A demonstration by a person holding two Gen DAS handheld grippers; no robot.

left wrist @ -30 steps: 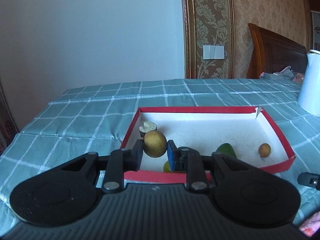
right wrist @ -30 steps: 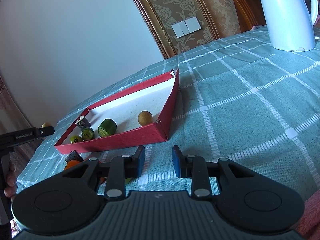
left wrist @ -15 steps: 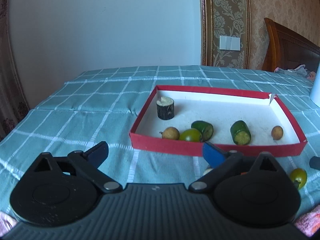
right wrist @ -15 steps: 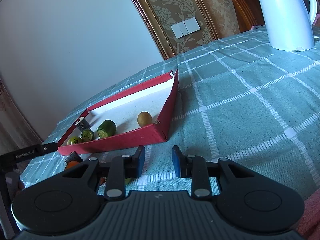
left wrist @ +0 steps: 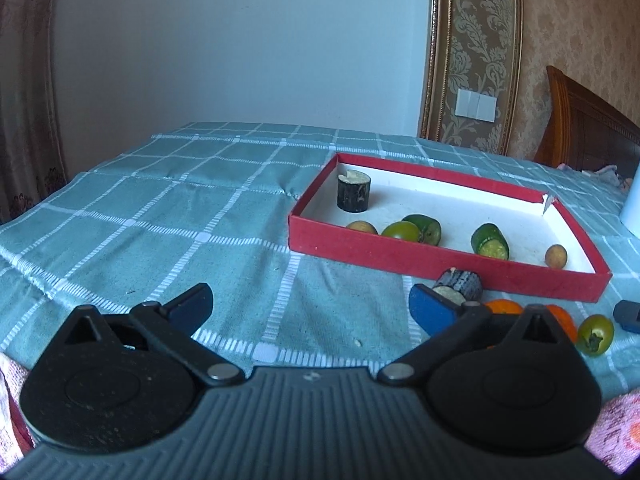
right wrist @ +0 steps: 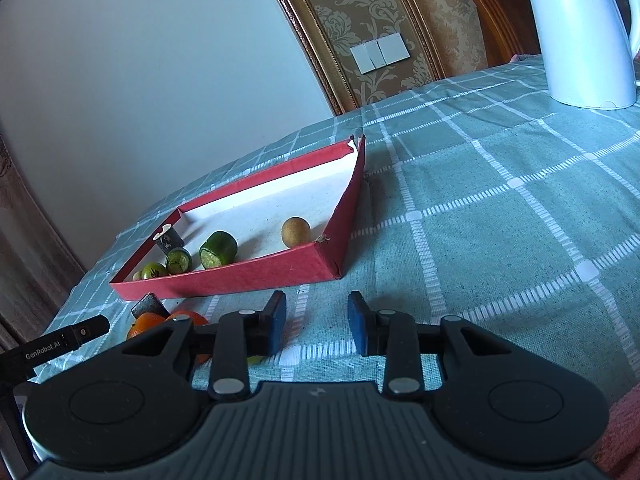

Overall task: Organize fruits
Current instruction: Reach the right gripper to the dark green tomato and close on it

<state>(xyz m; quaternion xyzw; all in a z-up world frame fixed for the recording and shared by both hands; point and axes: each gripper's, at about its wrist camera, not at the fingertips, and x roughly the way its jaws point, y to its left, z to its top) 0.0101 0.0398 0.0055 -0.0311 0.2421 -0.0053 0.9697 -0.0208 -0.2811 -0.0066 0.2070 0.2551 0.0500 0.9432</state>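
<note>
A red-walled shallow box lies on the teal checked cloth. Inside it are a dark stump piece, two small brown fruits, a green tomato and two green cut pieces. In front of the box lie a dark cylinder piece, oranges and a green tomato. My left gripper is open wide and empty, held back from the box's near left corner. My right gripper is empty, with a narrow gap between its fingers, just before the box's near wall.
A white kettle stands on the cloth at the far right. The left gripper's body shows at the left edge of the right wrist view. A wooden headboard stands behind the table, and a curtain hangs at the left.
My left gripper has opened, let the brown fruit go into the box, and drawn back and to the left. The right gripper has barely moved.
</note>
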